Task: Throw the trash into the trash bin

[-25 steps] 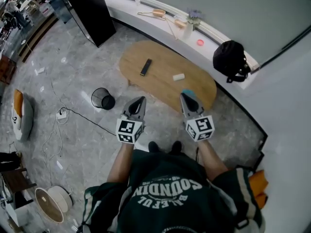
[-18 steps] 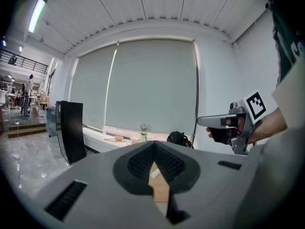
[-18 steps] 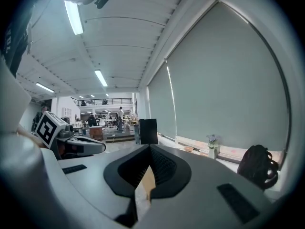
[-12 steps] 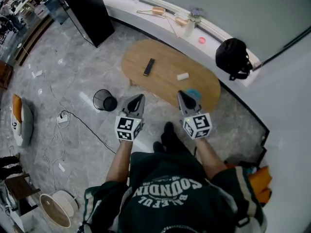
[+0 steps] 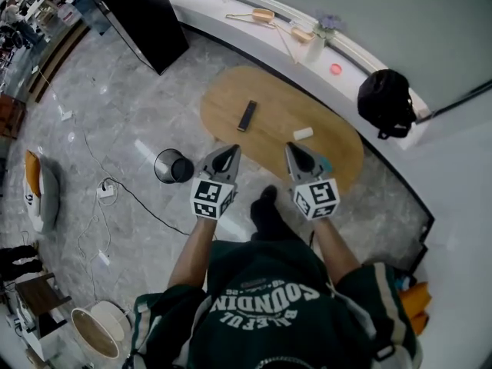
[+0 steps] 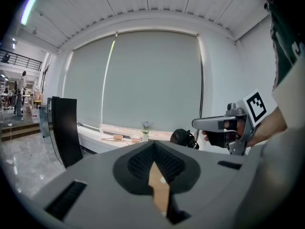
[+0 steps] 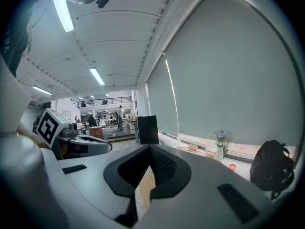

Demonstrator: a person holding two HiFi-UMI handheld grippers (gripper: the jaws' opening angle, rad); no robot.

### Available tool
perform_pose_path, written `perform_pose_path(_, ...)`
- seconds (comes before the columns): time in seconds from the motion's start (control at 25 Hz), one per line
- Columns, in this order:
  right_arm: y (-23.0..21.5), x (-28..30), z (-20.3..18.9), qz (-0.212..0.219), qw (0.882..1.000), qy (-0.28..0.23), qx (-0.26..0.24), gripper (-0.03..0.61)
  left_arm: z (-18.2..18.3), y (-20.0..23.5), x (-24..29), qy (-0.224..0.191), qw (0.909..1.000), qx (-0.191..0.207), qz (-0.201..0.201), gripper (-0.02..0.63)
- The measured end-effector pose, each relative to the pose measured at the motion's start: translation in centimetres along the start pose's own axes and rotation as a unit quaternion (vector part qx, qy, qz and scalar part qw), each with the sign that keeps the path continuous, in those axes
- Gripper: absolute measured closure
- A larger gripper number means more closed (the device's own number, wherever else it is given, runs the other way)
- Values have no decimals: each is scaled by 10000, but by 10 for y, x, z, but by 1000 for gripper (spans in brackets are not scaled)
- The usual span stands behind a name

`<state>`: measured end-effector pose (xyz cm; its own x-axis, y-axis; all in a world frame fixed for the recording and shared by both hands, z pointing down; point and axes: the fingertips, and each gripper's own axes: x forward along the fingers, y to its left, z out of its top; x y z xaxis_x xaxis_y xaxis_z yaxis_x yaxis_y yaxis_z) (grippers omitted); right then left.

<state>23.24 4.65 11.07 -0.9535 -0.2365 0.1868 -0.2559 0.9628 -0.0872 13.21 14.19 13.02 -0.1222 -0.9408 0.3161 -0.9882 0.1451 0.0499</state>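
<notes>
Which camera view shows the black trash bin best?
The head view: the trash bin stands on the floor beside the wooden table, seen whole from above. Neither gripper view shows it.

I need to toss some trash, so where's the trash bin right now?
In the head view, the trash bin stands on the floor left of the wooden table, just left of the left gripper.
</notes>
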Motion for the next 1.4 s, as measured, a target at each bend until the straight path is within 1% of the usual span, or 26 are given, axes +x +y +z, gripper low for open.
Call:
perform_pose_path(0.2,-35,54,11,32,10000,65,57,580,-3,31,52,280,9993,-259,3,614)
perform_pose_path(0.28,-52,74,14,-5,10000,61,59,580,-4,43,72,362,9989,-284,-7,614)
perform_pose_path(0.4,-71,104,18,-13,9999,58,103,580,-2,63,99,315,9993,-223,33,614)
perform_pose_path(0.56,-78,137,23,90,9998,141,78,580,2,84,125,356,9992,-186,7,614)
perform_pose_path(0.68,-79,156,21,-16,9995,231,201,580,1,100,142,425,9988,-209,-127,614)
perform_pose_path(0.8,-84,177,14,-132,9994,299,122,580,-7,115,161,500,9981,-222,-297,614)
perform_pose_path(0.96,-85,205,5,-172,9993,313,81,580,-29,134,187,652,9965,-199,-492,614)
perform_pose_path(1.08,-92,215,-13,-337,9978,440,355,580,-51,142,209,761,9948,-153,-652,614)
perform_pose_path(1.16,-98,222,-32,-438,9971,466,406,580,-72,146,223,868,9932,-154,-757,614)
perform_pose_path(1.28,-110,228,-73,-578,9965,535,297,580,-113,150,242,1060,9899,-156,-924,614)
perform_pose_path(1.4,-109,236,-111,-584,9943,707,536,580,-151,160,261,1146,9886,-142,-963,614)
